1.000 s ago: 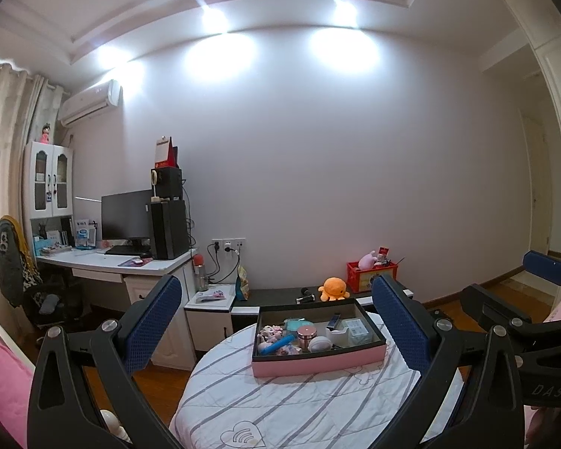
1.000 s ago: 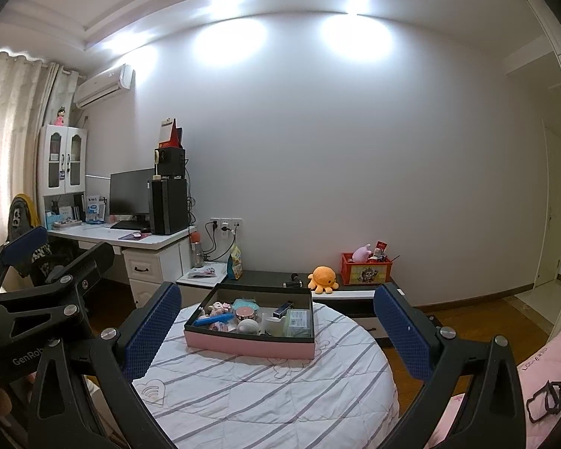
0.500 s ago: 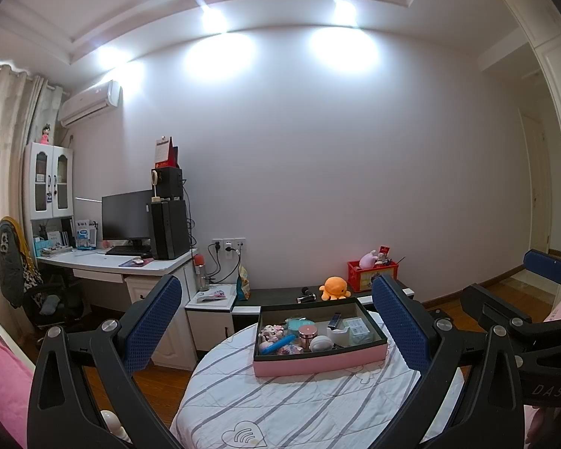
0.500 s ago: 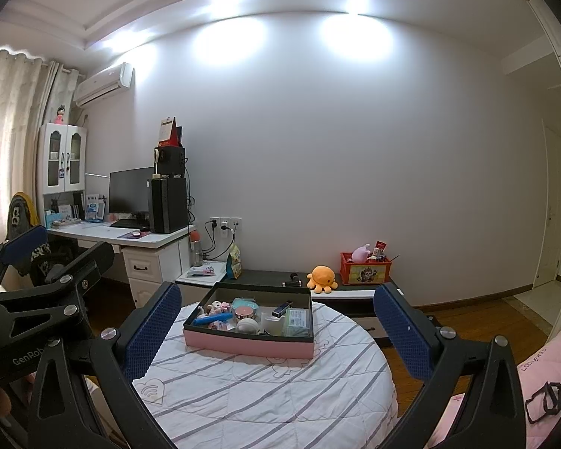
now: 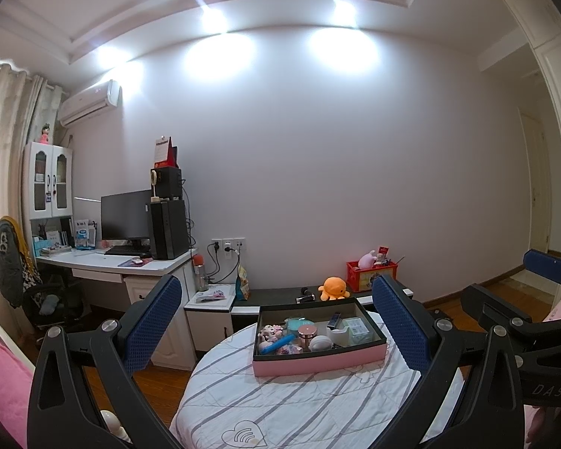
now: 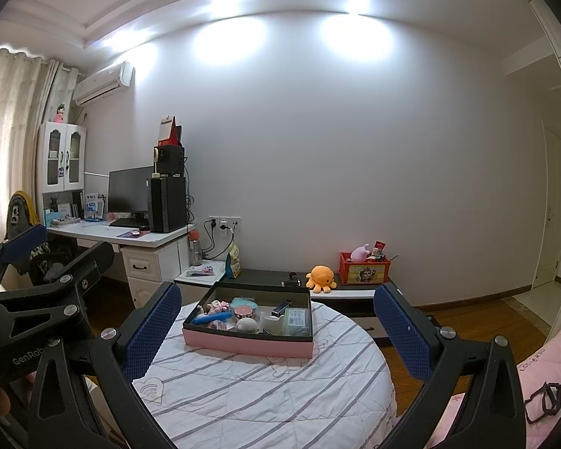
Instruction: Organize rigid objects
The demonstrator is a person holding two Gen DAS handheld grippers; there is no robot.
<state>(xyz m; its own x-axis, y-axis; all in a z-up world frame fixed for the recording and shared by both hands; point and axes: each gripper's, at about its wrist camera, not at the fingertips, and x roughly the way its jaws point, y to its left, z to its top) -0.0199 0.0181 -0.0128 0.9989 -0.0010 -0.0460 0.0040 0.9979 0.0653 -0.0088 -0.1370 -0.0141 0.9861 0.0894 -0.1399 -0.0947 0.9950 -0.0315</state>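
Pink box (image 6: 247,344), open-topped, on the far half of a round table under a striped cloth (image 6: 265,404). Contents, all inside: blue tube (image 6: 211,318), round pink-lidded jar (image 6: 244,312), white rounded piece (image 6: 245,324), pale green packet (image 6: 296,318), small dark item (image 6: 281,307), other bits too small to name. Nothing loose lies on the cloth, so this fits either items gathered in or items waiting to come out. Left tongs (image 5: 276,325) and right tongs (image 6: 276,325): both wide, empty, held well short of the box. Beyond: orange plush toy (image 6: 319,277), red crate (image 6: 362,268), desk (image 6: 131,237) far left. Nothing stands between tongs and box.
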